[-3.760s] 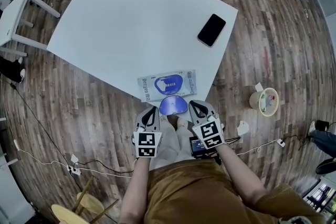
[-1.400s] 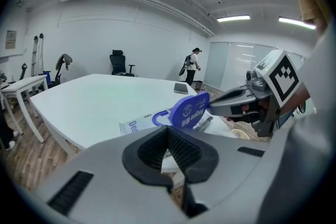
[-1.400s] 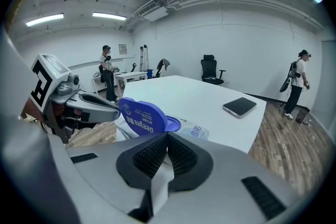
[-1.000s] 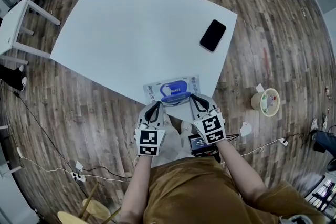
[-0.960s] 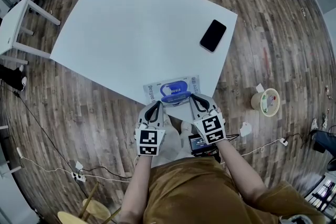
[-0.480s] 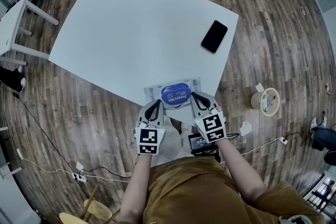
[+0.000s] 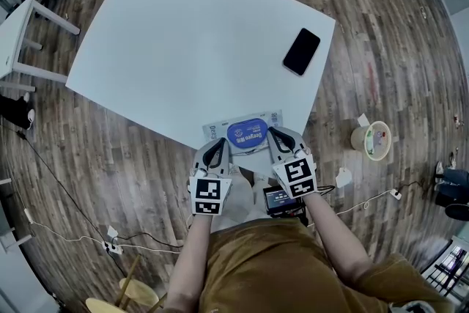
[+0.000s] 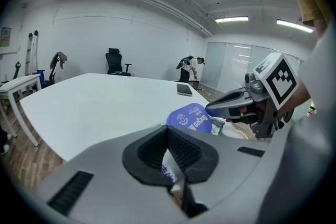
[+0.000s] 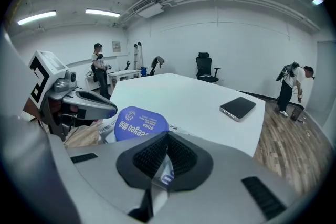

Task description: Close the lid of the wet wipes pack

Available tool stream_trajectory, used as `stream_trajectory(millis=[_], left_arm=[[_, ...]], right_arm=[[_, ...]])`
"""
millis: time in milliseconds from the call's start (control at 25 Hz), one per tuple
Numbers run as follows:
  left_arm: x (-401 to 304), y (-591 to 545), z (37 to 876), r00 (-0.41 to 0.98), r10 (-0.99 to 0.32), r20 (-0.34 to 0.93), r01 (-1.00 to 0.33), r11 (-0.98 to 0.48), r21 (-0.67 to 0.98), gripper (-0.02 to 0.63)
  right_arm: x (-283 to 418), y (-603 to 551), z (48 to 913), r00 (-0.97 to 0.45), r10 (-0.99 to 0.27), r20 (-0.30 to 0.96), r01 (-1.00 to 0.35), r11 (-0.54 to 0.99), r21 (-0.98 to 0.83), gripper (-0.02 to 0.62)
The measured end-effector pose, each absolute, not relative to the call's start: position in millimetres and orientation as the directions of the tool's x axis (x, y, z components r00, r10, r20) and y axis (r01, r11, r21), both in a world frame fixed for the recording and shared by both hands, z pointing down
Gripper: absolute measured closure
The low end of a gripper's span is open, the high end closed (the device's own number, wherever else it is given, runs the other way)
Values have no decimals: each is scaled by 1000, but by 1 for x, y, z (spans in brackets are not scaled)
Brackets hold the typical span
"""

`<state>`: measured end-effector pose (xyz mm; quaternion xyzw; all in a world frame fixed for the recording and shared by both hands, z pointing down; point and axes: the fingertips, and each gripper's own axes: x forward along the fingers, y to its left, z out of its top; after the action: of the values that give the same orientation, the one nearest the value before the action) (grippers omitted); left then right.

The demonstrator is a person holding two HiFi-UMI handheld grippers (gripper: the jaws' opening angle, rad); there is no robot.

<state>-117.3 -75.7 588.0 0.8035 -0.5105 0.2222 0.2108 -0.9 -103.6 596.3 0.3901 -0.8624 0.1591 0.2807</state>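
The wet wipes pack lies at the near edge of the white table, its blue oval lid folded over the top with the printed face up. My left gripper is shut on the pack's near left edge, white film pinched in its jaws. My right gripper is shut on the near right edge, film showing between its jaws. In the left gripper view the lid looks slightly raised, and likewise the lid in the right gripper view.
A black phone lies near the table's far right edge. A small bin stands on the wood floor to the right. A second white table is at far left. Cables run over the floor by my legs.
The blue lid, which stood upright at the pack's near side a second ago, has swung forward and down onto the pack. Both grippers have stayed pinched on the pack's near edge.
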Motion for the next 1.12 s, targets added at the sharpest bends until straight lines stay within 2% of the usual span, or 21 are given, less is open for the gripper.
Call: stream_trajectory(millis=[840,1120], left_arm=[[-115,-90,600,412,-696,588,-899,-415,139,612],[-113,-91,603,413,-687,598,-893,-436,115,612]], right_arm=[[-3,-121,607,-515,-586,625,-778,626,-55,588],[-18,-113,608,-515,-566,643,-707,706,55,587]])
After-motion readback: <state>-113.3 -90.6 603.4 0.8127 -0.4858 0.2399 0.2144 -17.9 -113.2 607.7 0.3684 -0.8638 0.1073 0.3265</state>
